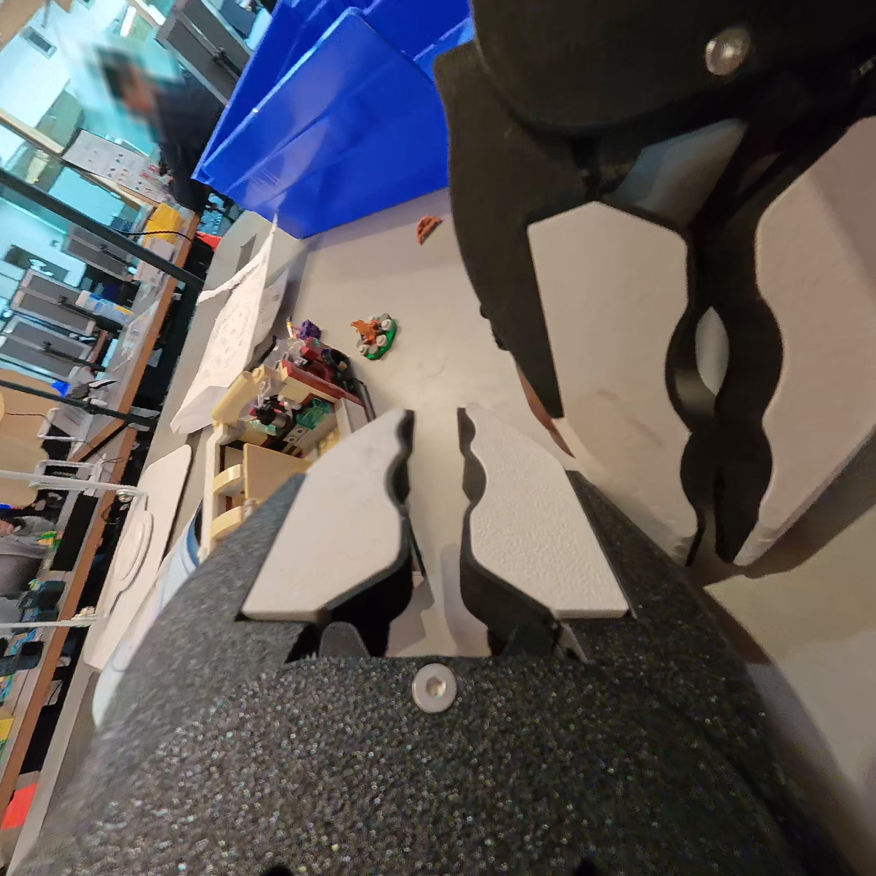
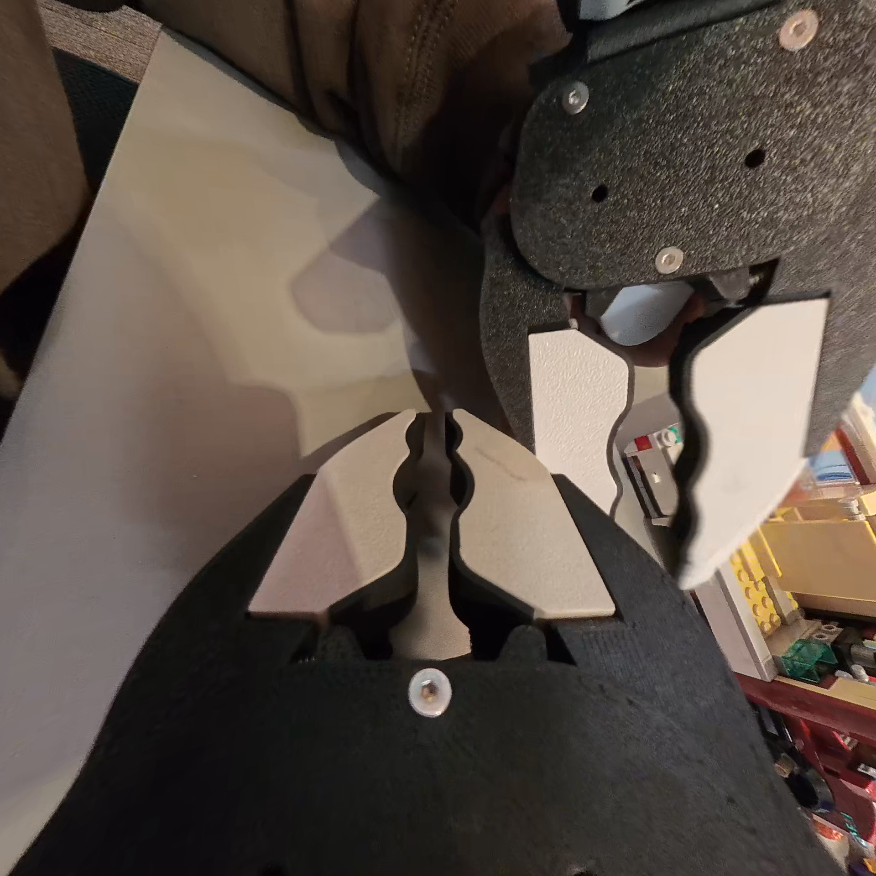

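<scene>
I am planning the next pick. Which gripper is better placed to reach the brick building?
Probably left. The left gripper sits right beside the brick building, jaws apart and empty. The right gripper points at bare table, away from it, jaws almost together.

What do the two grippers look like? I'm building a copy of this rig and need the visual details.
Left gripper: speckled dark grey body, silver screw, pale grey fingers with wavy black inner edges. Right gripper: smoother black body, silver screw, the same pale wavy-edged fingers. No cables show. The person wears a brown sleeve.
</scene>
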The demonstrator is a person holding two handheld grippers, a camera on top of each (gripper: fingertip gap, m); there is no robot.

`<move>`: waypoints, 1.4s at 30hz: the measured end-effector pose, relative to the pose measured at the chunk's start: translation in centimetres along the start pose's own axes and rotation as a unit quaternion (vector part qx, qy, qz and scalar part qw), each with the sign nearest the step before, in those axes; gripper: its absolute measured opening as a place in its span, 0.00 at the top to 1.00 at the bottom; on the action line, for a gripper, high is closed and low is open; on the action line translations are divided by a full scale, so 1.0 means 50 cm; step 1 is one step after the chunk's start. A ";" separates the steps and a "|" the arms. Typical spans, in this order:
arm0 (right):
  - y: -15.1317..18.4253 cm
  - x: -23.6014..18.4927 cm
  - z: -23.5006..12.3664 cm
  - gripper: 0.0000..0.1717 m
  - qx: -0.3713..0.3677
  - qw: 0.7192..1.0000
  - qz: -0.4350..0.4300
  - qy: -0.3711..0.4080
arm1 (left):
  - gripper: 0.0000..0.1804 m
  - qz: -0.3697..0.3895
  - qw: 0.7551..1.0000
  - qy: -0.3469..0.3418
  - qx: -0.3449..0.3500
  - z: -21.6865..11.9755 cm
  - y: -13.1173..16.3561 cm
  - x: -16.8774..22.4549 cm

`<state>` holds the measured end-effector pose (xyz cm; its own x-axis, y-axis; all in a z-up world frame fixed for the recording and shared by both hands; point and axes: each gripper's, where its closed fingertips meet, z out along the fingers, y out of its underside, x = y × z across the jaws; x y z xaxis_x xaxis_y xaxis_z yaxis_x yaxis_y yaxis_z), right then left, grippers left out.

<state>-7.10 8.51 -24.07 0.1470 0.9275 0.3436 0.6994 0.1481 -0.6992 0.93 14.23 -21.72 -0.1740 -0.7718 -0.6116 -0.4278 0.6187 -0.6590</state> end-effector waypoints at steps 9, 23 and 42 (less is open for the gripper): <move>0.001 -0.008 0.000 1.00 0.000 1.000 -0.010 -0.009 | 1.00 -0.004 0.996 0.091 -0.021 0.003 0.015 0.053; 0.000 -0.008 -0.001 1.00 0.000 1.000 -0.012 -0.008 | 1.00 -0.001 0.995 0.093 -0.020 0.003 0.014 0.056; 0.000 -0.009 0.000 1.00 0.000 1.000 -0.012 -0.008 | 1.00 0.000 0.996 0.092 -0.021 0.004 0.014 0.057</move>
<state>-7.14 8.10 -24.22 0.1193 0.9288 0.3508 0.7023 0.1708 -0.6911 0.31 12.51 -24.02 -0.3321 -0.7880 -0.5185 -0.4632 0.6151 -0.6381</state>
